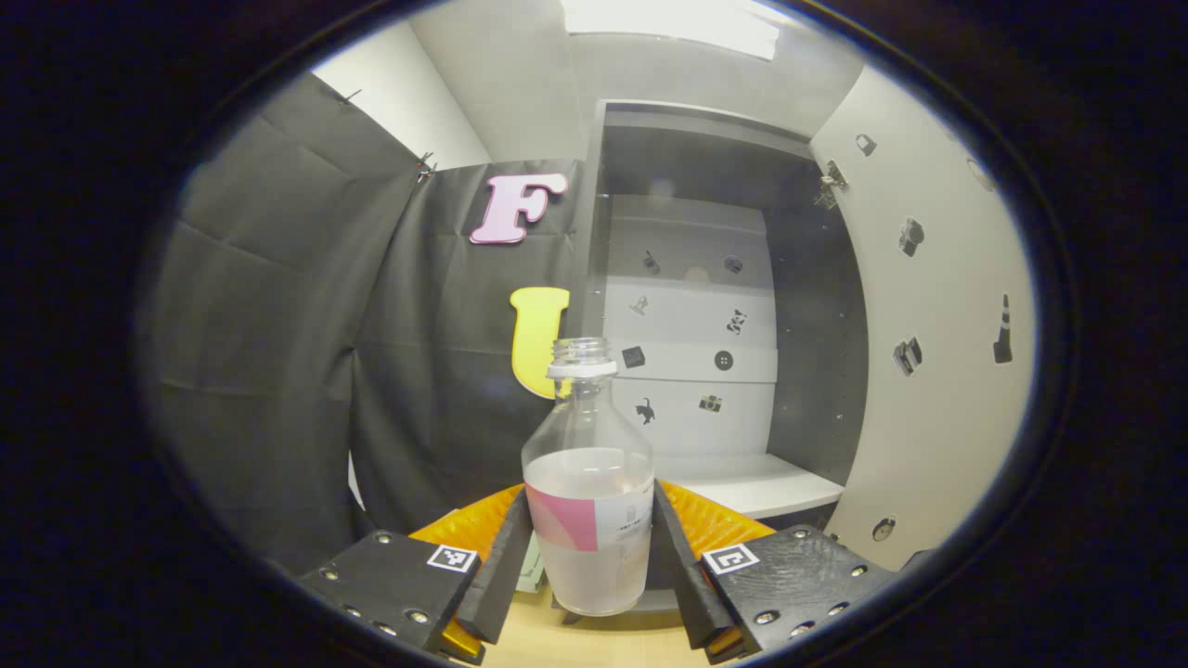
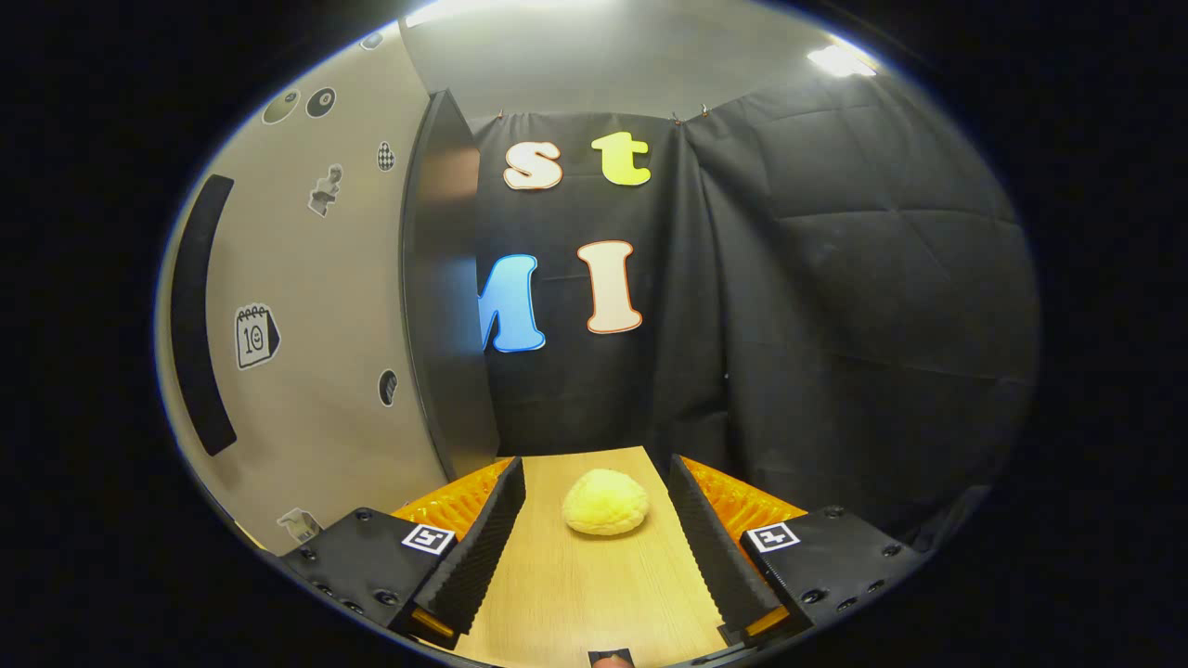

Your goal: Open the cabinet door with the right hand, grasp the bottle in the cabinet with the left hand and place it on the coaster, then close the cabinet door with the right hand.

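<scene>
A clear uncapped bottle (image 1: 588, 506) with a pink and white label stands upright between the fingers of my left gripper (image 1: 588, 566), which is shut on it, just above the wooden table (image 1: 557, 645). Behind it the cabinet (image 1: 705, 306) stands open, its shelf (image 1: 752, 482) bare, and its door (image 1: 937, 315) is swung out on the right. In the right gripper view, my right gripper (image 2: 594, 557) is open over the tabletop with nothing between its fingers. The open door (image 2: 306, 306) with its dark handle (image 2: 195, 315) rises close on the left.
A pale yellow bun-shaped object (image 2: 605, 501) lies on the wooden table (image 2: 575, 594) just ahead of the right gripper. Black cloth walls close the booth behind and to the sides. The door's dark edge (image 2: 445, 278) stands near the right gripper's left finger.
</scene>
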The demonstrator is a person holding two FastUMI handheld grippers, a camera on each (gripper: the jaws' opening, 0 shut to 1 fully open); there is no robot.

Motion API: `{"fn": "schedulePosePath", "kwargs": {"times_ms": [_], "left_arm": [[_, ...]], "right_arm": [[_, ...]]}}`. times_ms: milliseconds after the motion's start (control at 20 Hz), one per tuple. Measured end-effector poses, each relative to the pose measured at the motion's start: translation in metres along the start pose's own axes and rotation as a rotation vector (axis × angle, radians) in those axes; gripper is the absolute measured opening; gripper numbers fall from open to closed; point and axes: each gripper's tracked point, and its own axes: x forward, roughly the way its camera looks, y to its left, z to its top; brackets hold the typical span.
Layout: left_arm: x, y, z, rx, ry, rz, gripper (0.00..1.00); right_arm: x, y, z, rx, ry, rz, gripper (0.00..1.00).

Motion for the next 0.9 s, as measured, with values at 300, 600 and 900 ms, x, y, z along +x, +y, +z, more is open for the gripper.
{"fn": "schedulePosePath", "kwargs": {"times_ms": [300, 600, 900], "left_arm": [[-0.045, 0.026, -0.033, -0.03, 0.015, 0.039, 0.73], [-0.077, 0.054, -0.08, -0.049, 0.055, 0.092, 0.73], [-0.107, 0.077, -0.14, -0.07, 0.113, 0.141, 0.7]], "right_arm": [[-0.004, 0.0, -0.003, 0.02, -0.002, 0.017, 0.93], [-0.009, -0.004, -0.011, 0.03, 0.006, 0.01, 0.93], [-0.016, -0.001, -0.017, 0.015, 0.019, 0.025, 0.93]]}}
